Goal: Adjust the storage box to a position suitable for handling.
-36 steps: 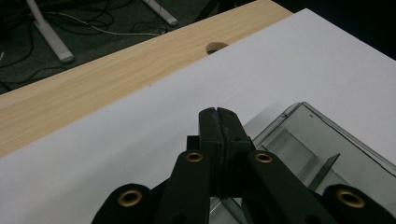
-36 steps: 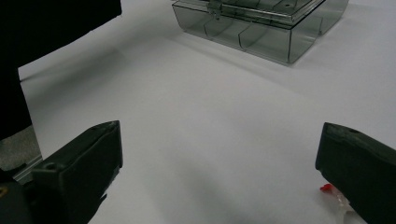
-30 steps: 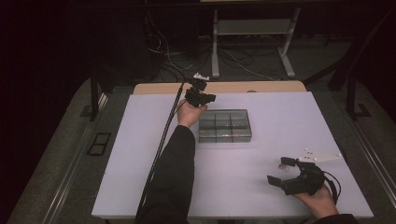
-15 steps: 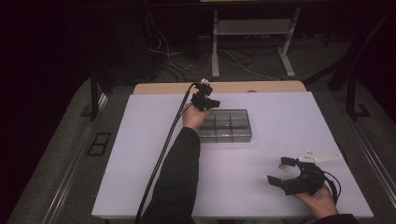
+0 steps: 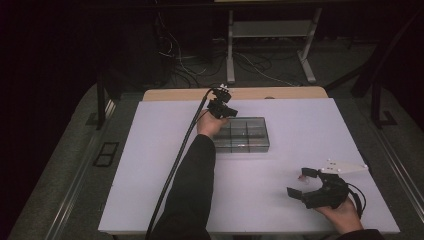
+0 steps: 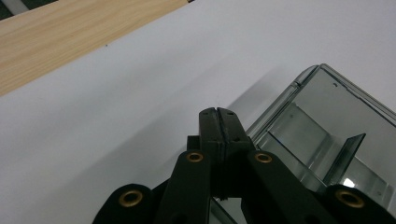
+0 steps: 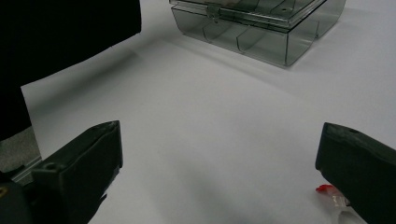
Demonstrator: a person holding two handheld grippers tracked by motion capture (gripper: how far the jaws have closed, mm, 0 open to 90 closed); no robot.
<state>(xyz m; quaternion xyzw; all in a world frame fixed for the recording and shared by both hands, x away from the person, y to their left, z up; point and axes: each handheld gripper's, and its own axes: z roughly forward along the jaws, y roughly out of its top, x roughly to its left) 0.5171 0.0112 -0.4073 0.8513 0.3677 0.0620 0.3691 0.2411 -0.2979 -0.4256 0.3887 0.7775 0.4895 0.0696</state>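
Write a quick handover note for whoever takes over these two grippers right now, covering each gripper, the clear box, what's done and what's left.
Left gripper: jaws shut with nothing between them, tips at the far left corner of the clear box.
Right gripper: open, holding nothing, resting near the front right of the table, well apart from the box. A small red-and-clear bit lies beside its jaw.
Box: lid closed, latch facing the person, dividers visible through the lid; I cannot tell if anything is inside.
Done: left gripper brought up to the box.
Left: probably working on the box with the left gripper; nothing is opened or picked up yet.
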